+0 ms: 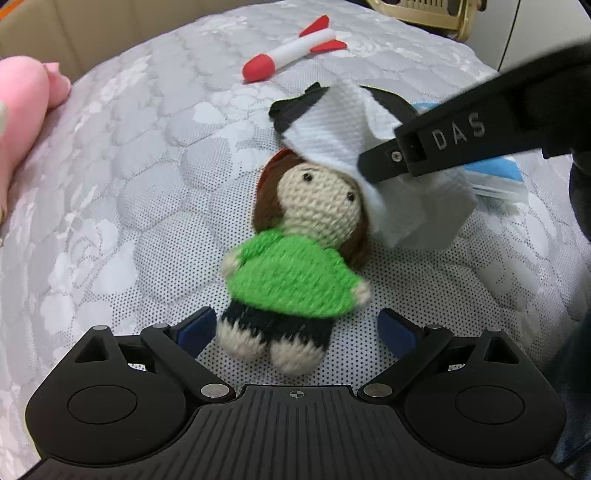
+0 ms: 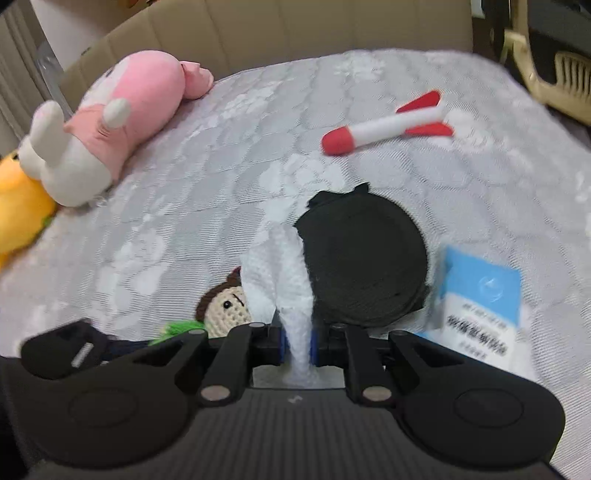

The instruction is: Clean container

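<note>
A crocheted doll [image 1: 295, 254] with brown hair, green top and dark shorts lies on the grey patterned mattress [image 1: 129, 184]. My left gripper [image 1: 295, 328] is open, its blue pads on either side of the doll's legs. My right gripper [image 2: 297, 345] is shut on a white wipe [image 2: 280, 269], held just above the doll's head [image 2: 227, 310]. In the left wrist view the wipe [image 1: 332, 122] hangs from the right gripper's fingers [image 1: 388, 158]. A black round container [image 2: 364, 258] lies beyond the wipe and is partly hidden by it in the left wrist view [image 1: 291, 105].
A red and white toy rocket [image 2: 388, 127] lies farther back. A pink plush [image 2: 118, 122] and a yellow plush [image 2: 18, 210] lie at the left. A blue wipe packet [image 2: 480, 302] lies at the right. A beige headboard [image 2: 295, 26] stands behind.
</note>
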`<state>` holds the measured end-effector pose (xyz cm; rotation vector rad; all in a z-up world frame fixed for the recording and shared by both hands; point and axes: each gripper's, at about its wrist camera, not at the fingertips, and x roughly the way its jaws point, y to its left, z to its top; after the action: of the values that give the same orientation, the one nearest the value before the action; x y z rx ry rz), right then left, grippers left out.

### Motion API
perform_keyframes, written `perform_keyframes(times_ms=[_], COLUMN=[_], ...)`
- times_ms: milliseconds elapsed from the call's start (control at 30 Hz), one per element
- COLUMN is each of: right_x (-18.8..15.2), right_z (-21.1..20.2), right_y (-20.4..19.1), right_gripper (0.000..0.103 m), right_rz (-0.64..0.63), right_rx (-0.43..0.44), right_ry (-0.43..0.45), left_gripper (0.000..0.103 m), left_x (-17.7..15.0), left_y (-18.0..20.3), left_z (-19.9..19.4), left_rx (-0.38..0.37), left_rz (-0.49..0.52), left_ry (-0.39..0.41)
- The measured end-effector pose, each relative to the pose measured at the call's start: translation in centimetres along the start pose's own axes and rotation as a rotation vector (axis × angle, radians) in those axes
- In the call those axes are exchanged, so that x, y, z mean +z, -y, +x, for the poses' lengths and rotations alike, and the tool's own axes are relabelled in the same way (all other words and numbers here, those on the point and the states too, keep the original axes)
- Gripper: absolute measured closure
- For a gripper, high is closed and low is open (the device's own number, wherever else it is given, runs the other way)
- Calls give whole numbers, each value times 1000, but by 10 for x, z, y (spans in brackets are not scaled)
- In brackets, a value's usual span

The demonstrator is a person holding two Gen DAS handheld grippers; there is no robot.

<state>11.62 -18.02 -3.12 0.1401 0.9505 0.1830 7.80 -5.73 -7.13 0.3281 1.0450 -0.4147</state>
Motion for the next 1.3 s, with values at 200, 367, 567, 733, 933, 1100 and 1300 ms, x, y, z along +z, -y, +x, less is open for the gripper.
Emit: perform_keyframes(times_ms=[200,367,567,733,933,1100,1300], right_x=[1,0,7,15,12,12,13], right_z=[2,10,-15,-48,-36,-47,-17], right_y=[5,12,21,30,30,22,15], right_gripper=[89,89,90,88,88,89,89], right_rz=[-8,42,108,145,128,116,203], right_rx=[-54,22,79,167,146,276,450], right_ry=[0,-59,35,165,141,211,58], left_gripper=[5,4,1,0,24,39,19], left_x=[1,5,-4,14,33,28,18], left_y=[-11,-29,-57,-82,-23,28,36], left_z=[-2,-8,-1,34,-2,-19,-13], left_rx=[-17,-72,-297,-373,-109,244,65], left_rz=[-46,-120,-484,-664,-185,242,177], left_ry=[-12,-18,-19,27,146,295,163])
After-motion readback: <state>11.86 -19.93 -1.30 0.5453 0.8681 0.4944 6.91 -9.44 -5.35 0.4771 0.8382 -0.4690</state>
